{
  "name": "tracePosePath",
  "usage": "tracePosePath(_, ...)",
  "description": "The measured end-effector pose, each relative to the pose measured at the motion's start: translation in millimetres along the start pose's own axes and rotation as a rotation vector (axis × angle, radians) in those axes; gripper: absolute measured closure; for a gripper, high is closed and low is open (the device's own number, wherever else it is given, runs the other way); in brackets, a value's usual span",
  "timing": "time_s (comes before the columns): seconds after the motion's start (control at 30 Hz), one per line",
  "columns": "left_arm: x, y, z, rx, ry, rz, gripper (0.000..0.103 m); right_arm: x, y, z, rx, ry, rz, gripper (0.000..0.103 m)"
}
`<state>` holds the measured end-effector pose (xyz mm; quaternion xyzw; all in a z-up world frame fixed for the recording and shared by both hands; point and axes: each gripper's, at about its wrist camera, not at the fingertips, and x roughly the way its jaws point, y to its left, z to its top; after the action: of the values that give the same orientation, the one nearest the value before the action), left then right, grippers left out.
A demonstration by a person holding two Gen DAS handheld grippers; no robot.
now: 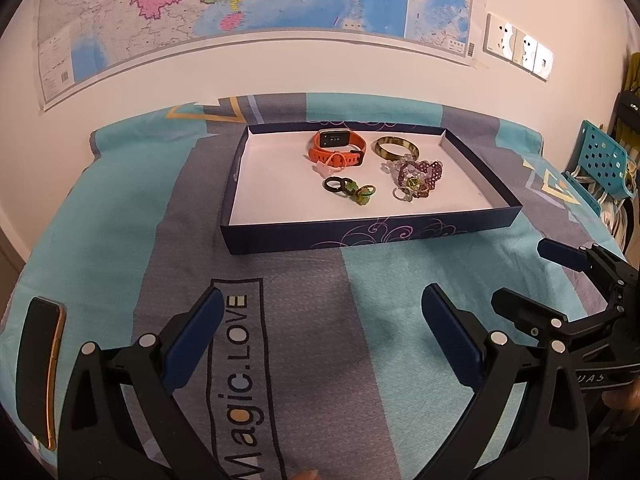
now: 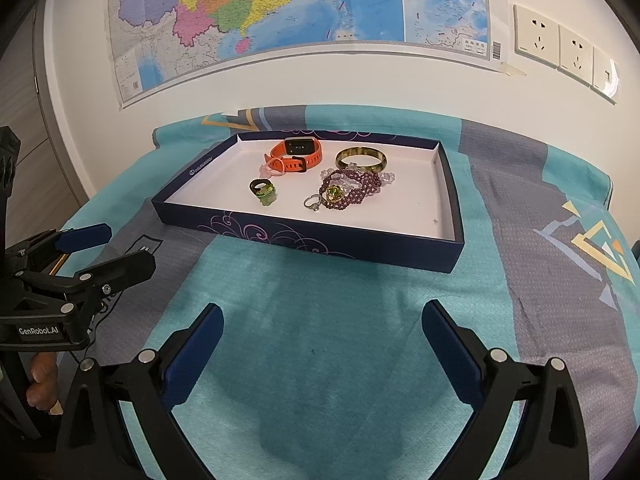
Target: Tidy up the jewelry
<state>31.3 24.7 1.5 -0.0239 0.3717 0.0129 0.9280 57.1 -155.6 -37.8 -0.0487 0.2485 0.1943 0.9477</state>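
Left wrist view gives us "Magic.LOVE" printed on the cloth [image 1: 240,360] between the wide-open fingers of our left gripper [image 1: 320,312]. Our right gripper [image 2: 322,328] is spread wide too, empty above the teal cloth. From the right wrist view we read "GenRobot.AI" on the left tool's body. All the jewelry lies in the navy box [image 2: 320,236]: orange watch [image 2: 296,156], bangle [image 2: 361,159], purple bead bracelet [image 2: 352,190], rings [image 2: 264,191].

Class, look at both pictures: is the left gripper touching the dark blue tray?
Apart. The left wrist view shows the left gripper open, with bare bedspread between its fingers and the tray.
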Motion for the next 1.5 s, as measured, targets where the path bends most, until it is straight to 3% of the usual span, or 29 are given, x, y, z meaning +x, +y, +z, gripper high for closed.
tracePosePath(1.5, 4.6, -6.6, 1.3, 0.019, 0.011, -0.004, 0.006, 0.4, -7.8, 1.6, 0.017, 0.006, 0.005, 0.007)
